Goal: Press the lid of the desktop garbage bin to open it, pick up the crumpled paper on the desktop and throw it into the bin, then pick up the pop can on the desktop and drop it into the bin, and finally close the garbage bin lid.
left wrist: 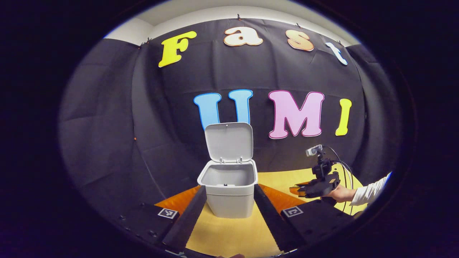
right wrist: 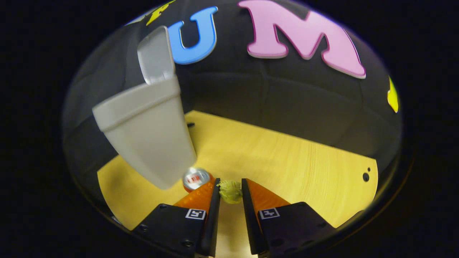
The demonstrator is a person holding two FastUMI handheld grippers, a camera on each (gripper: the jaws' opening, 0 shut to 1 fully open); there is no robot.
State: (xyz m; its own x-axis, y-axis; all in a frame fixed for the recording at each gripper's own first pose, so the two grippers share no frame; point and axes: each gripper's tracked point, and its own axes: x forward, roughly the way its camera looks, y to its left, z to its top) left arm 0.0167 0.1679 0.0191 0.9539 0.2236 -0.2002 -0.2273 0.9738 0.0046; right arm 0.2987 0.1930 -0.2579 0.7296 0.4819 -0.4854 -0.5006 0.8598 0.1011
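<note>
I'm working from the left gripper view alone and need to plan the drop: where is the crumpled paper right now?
Observer: In the right gripper view, the crumpled paper sits between the fingers of the right gripper and fills the gap. I cannot tell whether they press on it yet.
Operator: And the pop can?
Observer: The pop can is on the table just left of the paper in that view, close to the foot of the bin.
Operator: Is the can in the gripper's way?
Observer: It lies outside the fingers, beside one finger, not between them.
</note>
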